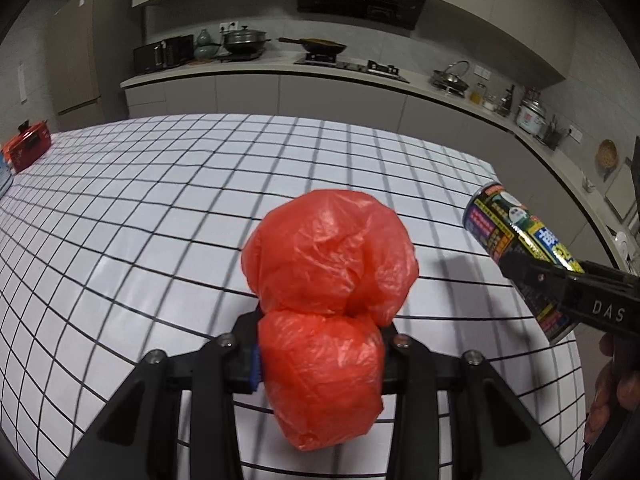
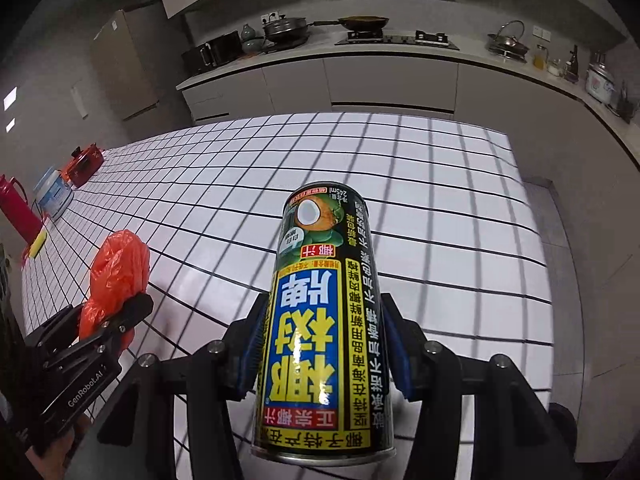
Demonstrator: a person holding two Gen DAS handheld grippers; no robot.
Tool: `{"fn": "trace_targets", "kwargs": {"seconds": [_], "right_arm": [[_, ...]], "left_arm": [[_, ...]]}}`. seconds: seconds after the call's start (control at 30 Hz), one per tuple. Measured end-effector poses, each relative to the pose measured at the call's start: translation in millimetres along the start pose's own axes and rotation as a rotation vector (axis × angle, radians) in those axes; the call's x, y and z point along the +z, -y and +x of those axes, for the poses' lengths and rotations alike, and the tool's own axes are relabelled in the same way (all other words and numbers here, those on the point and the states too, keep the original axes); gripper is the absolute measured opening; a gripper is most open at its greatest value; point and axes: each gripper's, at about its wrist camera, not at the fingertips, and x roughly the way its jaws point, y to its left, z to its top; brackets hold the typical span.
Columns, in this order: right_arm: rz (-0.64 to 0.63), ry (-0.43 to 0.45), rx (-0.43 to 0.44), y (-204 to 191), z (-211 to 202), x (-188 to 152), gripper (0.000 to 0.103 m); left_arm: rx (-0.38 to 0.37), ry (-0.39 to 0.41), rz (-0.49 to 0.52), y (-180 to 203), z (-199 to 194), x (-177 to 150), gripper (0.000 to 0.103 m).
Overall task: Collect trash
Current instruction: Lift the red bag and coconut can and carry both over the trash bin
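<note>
We see the left gripper (image 1: pixel 320 354) pinching a crumpled red-orange plastic bag (image 1: pixel 326 264) between its blue-padded jaws, the bag bulging out above and below the grip and held off the table with the white cloth marked by a black grid (image 1: pixel 160 208). The right gripper (image 2: pixel 324 344) is clamped on a tall black, yellow and blue metal drink can (image 2: pixel 320 320) printed with a coconut picture; the can is gripped around its middle, tilted away from the camera, and lifted clear of the cloth. In the left wrist view the can (image 1: pixel 516 252) hangs off to the right of the bag, well apart from it. At the far left edge of the table stands a small red box (image 1: pixel 28 146), beside a white and blue tub (image 2: pixel 52 194)
</note>
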Motion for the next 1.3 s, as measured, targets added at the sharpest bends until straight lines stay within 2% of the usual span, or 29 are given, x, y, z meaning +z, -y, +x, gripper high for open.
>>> {"fn": "trace_targets", "kwargs": {"seconds": [0.67,1.0,1.3], "right_arm": [[0.108,0.072,-0.116,136.0,-124.2,-71.1,0.055],[0.171,0.089,-0.167,202.4,-176.8,-115.2,0.055],[0.204,0.073,-0.197,248.2,-206.9,-158.1,0.055]], "left_arm": [[-0.141,0.024,0.137,144.9,-35.0,-18.5,0.039],[-0.197,0.016,0.196,209.3,-50.6,-42.4,0.039],[-0.232,-0.003,0.223,260.1,-60.4,-75.8,0.039]]}}
